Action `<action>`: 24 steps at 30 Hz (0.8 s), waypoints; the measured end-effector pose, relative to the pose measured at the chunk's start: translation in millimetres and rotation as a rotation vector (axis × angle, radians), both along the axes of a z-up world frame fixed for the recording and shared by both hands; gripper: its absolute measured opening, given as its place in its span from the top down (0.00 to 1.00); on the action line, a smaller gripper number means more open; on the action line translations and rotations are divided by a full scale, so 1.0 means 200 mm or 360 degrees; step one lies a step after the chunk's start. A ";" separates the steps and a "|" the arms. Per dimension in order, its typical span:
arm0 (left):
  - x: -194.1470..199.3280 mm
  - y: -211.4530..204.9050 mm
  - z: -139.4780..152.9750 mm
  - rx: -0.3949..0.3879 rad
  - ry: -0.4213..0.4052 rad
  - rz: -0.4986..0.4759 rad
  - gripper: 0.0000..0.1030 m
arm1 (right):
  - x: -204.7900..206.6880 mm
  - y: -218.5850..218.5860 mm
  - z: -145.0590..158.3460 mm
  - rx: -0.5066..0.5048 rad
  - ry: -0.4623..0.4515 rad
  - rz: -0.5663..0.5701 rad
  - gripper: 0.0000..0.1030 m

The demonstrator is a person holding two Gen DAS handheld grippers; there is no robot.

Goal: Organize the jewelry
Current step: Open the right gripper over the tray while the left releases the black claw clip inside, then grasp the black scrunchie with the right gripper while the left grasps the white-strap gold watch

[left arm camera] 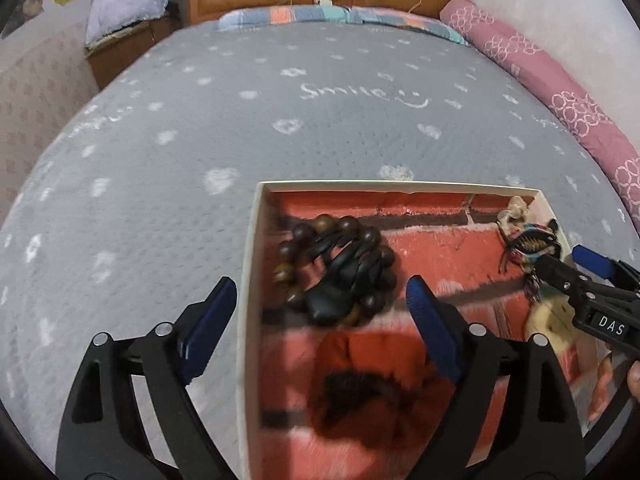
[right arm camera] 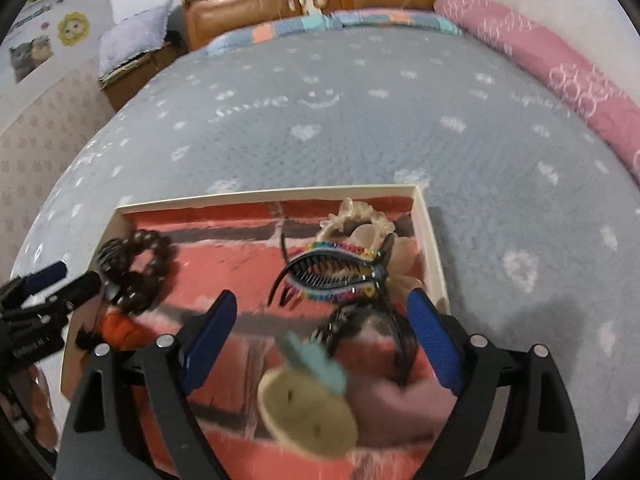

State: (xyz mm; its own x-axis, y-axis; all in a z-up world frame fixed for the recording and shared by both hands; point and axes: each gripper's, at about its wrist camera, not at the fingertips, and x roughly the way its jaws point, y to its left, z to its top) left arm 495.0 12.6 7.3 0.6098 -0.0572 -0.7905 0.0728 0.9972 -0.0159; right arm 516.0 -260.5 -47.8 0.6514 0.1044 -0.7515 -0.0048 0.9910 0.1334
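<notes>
1. A shallow cream-walled box [left arm camera: 250, 264] with a red brick-print floor sits on a grey bed cover [left arm camera: 280, 120]; the jewelry lies inside it.
2. The left wrist view shows the left claw [left arm camera: 320, 320] released, with nothing between its blue pads. One pad is outside the box's left wall, the other is over the floor of the box.
3. That view alone gives a clear look at the brown bead bracelet [left arm camera: 294, 240] in the far left corner, with a black hair claw clip [left arm camera: 340, 280] lying on it.
4. The right wrist view shows the right claw [right arm camera: 320, 336] released too, above the box's right half.
5. Only there is the rainbow-edged hair clip [right arm camera: 332, 272] whole, beside a cream scrunchie [right arm camera: 352, 216] in the far right corner.
6. An orange scrunchie [left arm camera: 352, 356] and a round yellow piece [right arm camera: 304, 408] are blurred; what they are exactly is hard to tell.
7. The box's near edge is cut off in both views.
</notes>
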 end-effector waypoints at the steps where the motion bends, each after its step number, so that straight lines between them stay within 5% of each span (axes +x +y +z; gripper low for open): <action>1: -0.05 0.02 0.03 0.0002 -0.0032 -0.0001 0.13 | -0.05 0.00 0.02 0.0001 -0.0022 -0.0004 0.17; 7: -0.42 0.15 0.15 -0.0103 -0.0113 -0.0043 0.05 | -0.39 0.00 0.11 -0.0037 -0.0202 -0.0068 0.09; 17: -0.96 0.34 0.09 -0.0060 -0.0209 0.0014 0.05 | -0.90 0.05 0.12 -0.0154 -0.0380 -0.0083 0.09; 24: -1.11 0.44 0.07 0.0087 -0.0296 0.0101 0.05 | -1.12 0.03 0.07 -0.0248 -0.0428 -0.0131 0.09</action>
State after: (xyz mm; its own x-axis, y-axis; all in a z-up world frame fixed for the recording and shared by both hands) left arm 272.8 100.9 21.5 0.7466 0.0260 -0.6648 0.0065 0.9989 0.0464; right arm 291.9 -255.1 -33.7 0.8304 -0.0597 -0.5539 0.0617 0.9980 -0.0151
